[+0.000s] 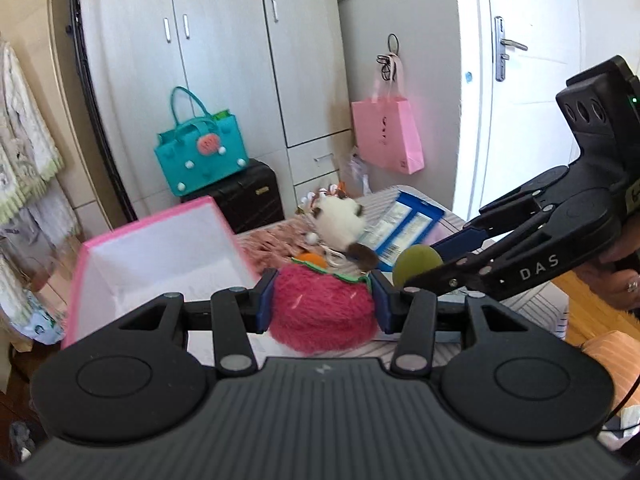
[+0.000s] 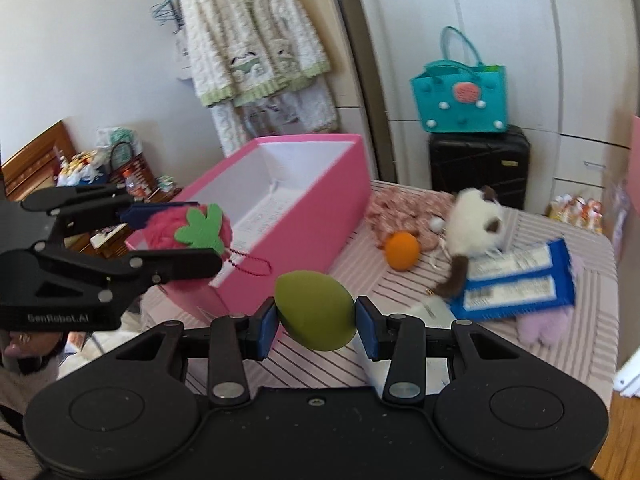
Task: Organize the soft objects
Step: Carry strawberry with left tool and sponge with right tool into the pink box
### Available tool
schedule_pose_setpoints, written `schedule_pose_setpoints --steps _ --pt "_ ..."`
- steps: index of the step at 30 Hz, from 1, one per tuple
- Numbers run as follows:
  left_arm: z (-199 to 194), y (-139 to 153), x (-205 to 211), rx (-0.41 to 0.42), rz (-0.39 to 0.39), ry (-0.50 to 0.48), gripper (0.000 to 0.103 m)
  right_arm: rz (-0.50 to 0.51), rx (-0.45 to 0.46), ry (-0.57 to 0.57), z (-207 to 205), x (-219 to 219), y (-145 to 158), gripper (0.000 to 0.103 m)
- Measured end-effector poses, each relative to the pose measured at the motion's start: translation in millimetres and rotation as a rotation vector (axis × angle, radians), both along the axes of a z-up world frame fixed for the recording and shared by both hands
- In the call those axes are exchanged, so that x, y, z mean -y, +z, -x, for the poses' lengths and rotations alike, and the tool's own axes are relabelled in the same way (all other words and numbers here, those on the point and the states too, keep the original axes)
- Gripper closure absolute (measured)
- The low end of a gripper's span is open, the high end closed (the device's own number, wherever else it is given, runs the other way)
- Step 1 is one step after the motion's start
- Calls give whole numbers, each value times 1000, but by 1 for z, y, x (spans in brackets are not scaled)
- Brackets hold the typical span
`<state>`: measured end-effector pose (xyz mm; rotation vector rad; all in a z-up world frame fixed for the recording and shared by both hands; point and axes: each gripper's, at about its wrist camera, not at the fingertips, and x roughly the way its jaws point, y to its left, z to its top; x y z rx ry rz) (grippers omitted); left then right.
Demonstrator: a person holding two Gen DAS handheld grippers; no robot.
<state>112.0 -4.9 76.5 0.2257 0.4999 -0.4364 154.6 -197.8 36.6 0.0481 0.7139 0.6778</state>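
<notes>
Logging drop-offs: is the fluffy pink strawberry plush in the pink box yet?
Not yet. The fluffy pink strawberry plush is clamped in the left gripper, in the air beside the pink box.

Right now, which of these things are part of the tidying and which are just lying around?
Part of the job:
fluffy pink strawberry plush
green egg-shaped sponge
orange soft ball
white-and-brown plush cat
open pink box

Lying about:
blue packets
teal felt handbag
pink paper bag
</notes>
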Motion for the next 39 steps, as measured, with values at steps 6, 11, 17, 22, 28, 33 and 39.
schedule_pose_setpoints --steps 6,11,17,22,28,33,39 --pt "-13 6 -34 -1 17 39 56 18 45 89 -14 -33 13 56" --pt "-31 -1 -61 -58 67 76 57 69 91 158 -32 -63 20 56" --pt "-76 3 -87 -54 24 172 56 124 156 193 -74 -94 27 55" --pt "-138 -3 -100 -165 -18 198 57 202 214 212 -120 -123 23 55" --pt "-201 -15 -113 -270 -10 230 57 294 199 300 -165 -154 11 55" --pt "-219 -29 -111 -331 -40 205 57 412 239 403 -180 -178 2 56" --pt "-230 -39 -109 -311 -44 245 57 493 211 418 -199 -184 -7 56"
